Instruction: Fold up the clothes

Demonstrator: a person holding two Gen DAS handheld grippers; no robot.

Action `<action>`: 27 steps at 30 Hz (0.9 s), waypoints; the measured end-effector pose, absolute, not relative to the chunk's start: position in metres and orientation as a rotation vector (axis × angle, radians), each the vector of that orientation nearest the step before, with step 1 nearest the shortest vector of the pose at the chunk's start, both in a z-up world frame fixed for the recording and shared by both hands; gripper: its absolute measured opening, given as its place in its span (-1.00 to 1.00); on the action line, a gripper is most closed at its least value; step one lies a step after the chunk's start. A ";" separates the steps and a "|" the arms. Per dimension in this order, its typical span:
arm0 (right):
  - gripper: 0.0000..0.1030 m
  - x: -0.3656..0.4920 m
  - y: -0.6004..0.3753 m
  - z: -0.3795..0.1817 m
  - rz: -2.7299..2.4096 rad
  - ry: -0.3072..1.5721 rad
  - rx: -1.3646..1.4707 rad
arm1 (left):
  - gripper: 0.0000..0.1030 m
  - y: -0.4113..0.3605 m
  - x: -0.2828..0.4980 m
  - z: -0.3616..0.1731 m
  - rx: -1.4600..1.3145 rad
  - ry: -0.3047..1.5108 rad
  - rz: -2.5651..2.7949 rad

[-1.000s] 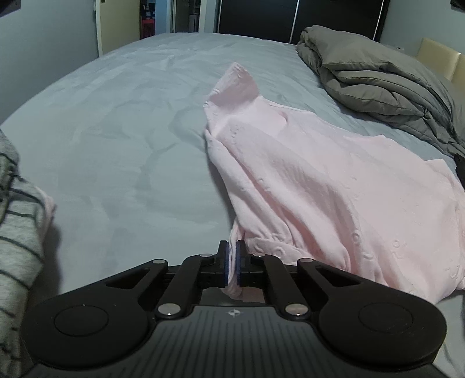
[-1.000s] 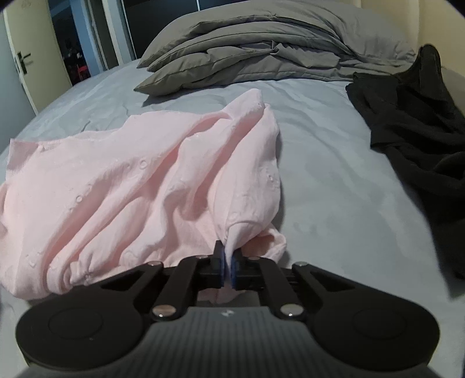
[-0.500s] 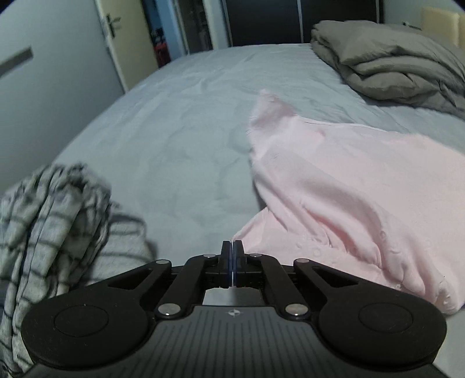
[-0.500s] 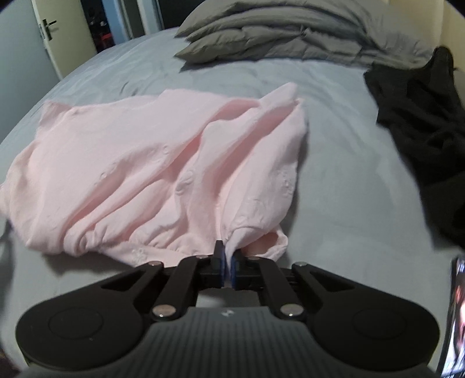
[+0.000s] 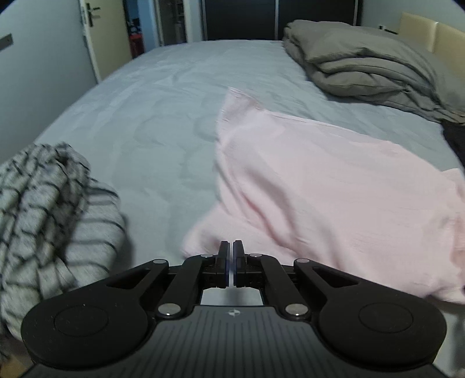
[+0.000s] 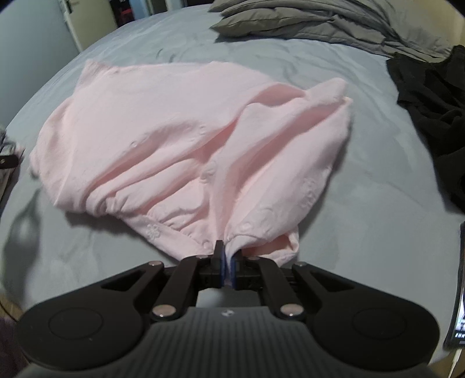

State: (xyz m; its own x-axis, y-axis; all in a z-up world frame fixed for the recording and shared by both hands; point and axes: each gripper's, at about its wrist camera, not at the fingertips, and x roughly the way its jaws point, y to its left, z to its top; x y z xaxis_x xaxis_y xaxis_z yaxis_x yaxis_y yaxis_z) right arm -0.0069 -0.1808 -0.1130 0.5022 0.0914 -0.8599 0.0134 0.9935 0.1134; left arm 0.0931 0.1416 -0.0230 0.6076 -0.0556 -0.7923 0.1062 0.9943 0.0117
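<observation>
Right gripper point(image 6: 227, 256) clamped on hem of crumpled pale pink cotton garment point(image 6: 180, 139) mid grey-sheeted bed point(image 6: 363, 209); left gripper point(image 5: 231, 256) closed, empty.

A bedroom in a home is shown. A wide bed point(image 5: 162, 96) with a grey sheet is spread ahead of the claw, and a folded grey duvet point(image 5: 363, 64) is piled far ahead to the right. A door point(image 5: 101, 49) and dark wardrobe fronts point(image 5: 241, 20) are seen beyond.
</observation>
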 end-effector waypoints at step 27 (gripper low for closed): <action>0.19 0.003 -0.183 -0.075 0.189 1.127 -0.152 | -0.95 0.016 0.010 -0.054 -0.115 1.051 -0.437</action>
State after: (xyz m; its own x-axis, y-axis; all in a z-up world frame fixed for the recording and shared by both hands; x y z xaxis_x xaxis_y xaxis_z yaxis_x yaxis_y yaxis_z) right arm 0.0027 -0.1827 -0.0745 0.4161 0.0735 -0.9064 -0.2266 0.9737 -0.0251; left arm 0.0104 0.0160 -0.0541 0.4197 -0.4016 -0.8140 0.2934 0.9087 -0.2970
